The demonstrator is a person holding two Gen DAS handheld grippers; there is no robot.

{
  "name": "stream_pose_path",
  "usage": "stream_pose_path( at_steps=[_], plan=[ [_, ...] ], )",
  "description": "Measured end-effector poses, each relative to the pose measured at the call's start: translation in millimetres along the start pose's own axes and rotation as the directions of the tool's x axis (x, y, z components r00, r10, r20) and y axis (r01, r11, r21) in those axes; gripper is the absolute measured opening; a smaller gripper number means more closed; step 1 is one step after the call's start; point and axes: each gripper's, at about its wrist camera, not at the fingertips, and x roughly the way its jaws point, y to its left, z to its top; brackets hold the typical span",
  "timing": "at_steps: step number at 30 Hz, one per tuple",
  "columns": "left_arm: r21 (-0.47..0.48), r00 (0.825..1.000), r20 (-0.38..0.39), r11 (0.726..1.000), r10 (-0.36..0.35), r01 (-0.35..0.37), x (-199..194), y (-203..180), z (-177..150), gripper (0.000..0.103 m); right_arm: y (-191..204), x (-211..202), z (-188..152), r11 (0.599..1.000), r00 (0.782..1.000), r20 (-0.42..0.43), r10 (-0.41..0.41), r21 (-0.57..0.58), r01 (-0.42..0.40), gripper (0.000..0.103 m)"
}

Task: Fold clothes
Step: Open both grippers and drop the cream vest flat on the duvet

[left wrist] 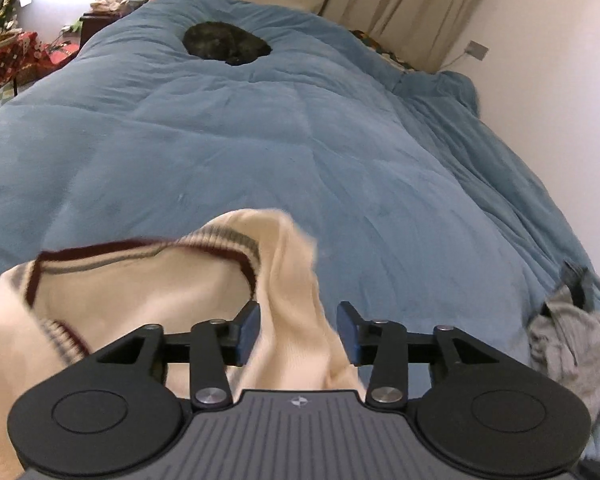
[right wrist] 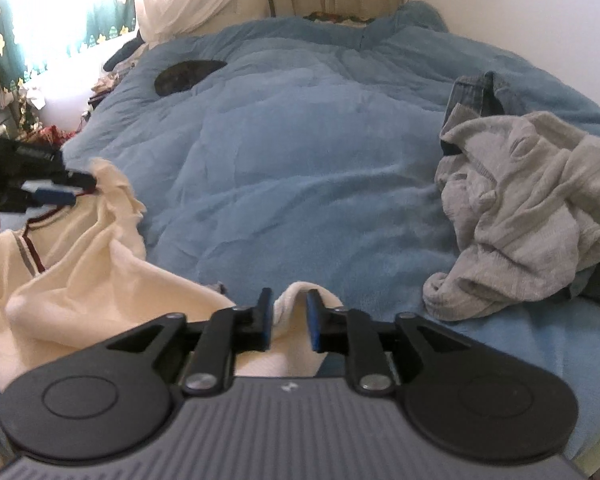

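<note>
A cream knit sweater [left wrist: 140, 292] with a maroon and grey striped V-neck lies bunched at the near edge of the blue duvet [left wrist: 300, 140]. My left gripper [left wrist: 298, 330] is open, its blue pads wide apart, with a fold of the sweater's shoulder running loosely between them. In the right wrist view the sweater [right wrist: 80, 280] spreads to the left, and my right gripper [right wrist: 289, 320] stands partly open around another cream fold. The left gripper [right wrist: 82, 190] shows there at the far left, by the collar.
A crumpled grey garment [right wrist: 532, 216] lies on the right of the bed, with jeans [right wrist: 476, 92] behind it. A dark curled shape [left wrist: 226, 44] rests far up the duvet. A white wall [left wrist: 560, 80] borders the right side; cluttered furniture [left wrist: 8, 60] stands left.
</note>
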Motion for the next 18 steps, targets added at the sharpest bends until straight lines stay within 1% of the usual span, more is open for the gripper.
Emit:
stream_pose_path(
  at_steps=[3,5,8,14,16,18],
  plan=[
    [0.025,1.0,0.02,1.0,0.0,-0.001,-24,1,-13,0.048,3,-15,-1,1.0,1.0,0.021,0.014,0.001,-0.014,0.03],
    [0.022,1.0,0.03,1.0,-0.001,0.0,-41,5,-24,0.049,6,-25,-3,1.0,0.999,0.029,0.02,-0.006,-0.02,0.033],
    [0.014,0.999,0.044,1.0,0.001,-0.002,-66,12,-42,0.05,10,-38,-8,0.999,0.999,0.039,0.026,-0.02,-0.025,0.034],
    [-0.046,0.997,0.059,0.998,0.04,-0.038,-110,35,-87,0.051,11,-61,-25,0.999,0.998,0.05,0.039,-0.03,-0.037,0.035],
    [-0.079,0.997,0.056,0.996,0.049,-0.045,-122,45,-101,0.051,12,-69,-30,0.998,0.998,0.056,0.041,-0.039,-0.038,0.038],
    [-0.11,0.997,0.051,0.993,0.058,-0.052,-134,55,-114,0.051,13,-80,-35,0.998,0.997,0.068,0.041,-0.049,-0.038,0.042]
  ],
)
